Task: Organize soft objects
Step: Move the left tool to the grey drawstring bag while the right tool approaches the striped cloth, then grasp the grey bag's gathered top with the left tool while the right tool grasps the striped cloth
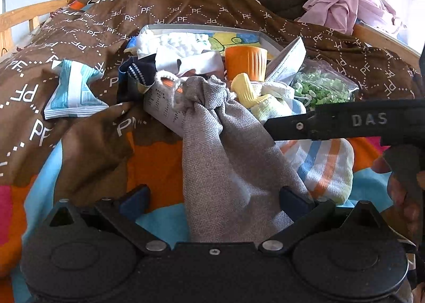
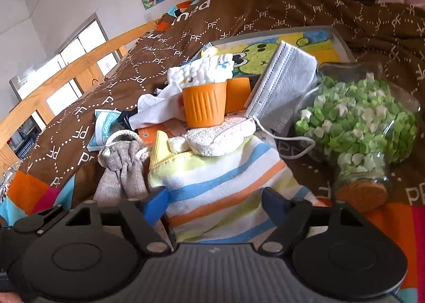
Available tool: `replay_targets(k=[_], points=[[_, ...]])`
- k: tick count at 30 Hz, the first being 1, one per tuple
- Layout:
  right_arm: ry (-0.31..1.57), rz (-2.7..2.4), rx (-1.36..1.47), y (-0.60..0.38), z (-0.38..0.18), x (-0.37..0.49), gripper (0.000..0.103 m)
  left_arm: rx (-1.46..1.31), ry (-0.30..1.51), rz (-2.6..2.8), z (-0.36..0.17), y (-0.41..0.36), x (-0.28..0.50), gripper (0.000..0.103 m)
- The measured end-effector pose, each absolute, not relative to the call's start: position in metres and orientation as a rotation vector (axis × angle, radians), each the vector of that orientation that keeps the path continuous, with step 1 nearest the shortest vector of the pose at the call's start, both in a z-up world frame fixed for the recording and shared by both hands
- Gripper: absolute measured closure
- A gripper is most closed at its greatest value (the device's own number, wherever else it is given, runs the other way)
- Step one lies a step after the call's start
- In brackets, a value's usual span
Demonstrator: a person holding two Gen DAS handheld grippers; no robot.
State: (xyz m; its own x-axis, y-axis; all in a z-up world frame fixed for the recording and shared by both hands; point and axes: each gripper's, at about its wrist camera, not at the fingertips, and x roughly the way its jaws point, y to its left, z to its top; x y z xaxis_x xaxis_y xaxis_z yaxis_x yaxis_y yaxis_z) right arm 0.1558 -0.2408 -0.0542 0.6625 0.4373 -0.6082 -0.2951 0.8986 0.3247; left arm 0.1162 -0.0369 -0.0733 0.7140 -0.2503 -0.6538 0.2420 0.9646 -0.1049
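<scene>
While both grippers stand wide, each has cloth between its fingers.
Left gripper [image 1: 213, 200] straddles the grey drawstring pouch [image 1: 233, 159], lengthwise ahead; right gripper [image 2: 215, 203] straddles the striped towel [image 2: 223, 183].

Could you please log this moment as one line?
left tool open around grey pouch | right tool open around striped towel

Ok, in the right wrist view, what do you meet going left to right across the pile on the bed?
Blue-and-white packet → grey drawstring pouch → orange ribbed cup → grey face mask → glass jar of green and white paper stars.
</scene>
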Motion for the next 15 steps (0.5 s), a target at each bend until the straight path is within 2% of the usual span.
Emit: replay_targets(k=[2,6,8,10,13,15], points=[[0.740,0.428,0.221,-0.243,-0.054,0.156,0.040,-0.020,0.719,-0.273,-0.071,-0.036,0.115,0.002],[0.742,0.444,0.228,-0.241,-0.054,0.154,0.067,-0.084,0.695,-0.255,-0.067,-0.025,0.113,0.019],[0.738,0.446,0.213,-0.239,-0.053,0.153,0.080,-0.133,0.681,-0.250,-0.066,-0.018,0.113,0.030],[0.732,0.445,0.195,-0.237,-0.050,0.149,0.091,-0.185,0.668,-0.263,-0.066,-0.012,0.112,0.054],[0.706,0.446,0.168,-0.234,-0.043,0.141,0.098,-0.241,0.656,-0.302,-0.066,-0.008,0.109,0.073],[0.688,0.447,0.165,-0.235,-0.039,0.135,0.099,-0.243,0.646,-0.318,-0.065,-0.008,0.107,0.082]])
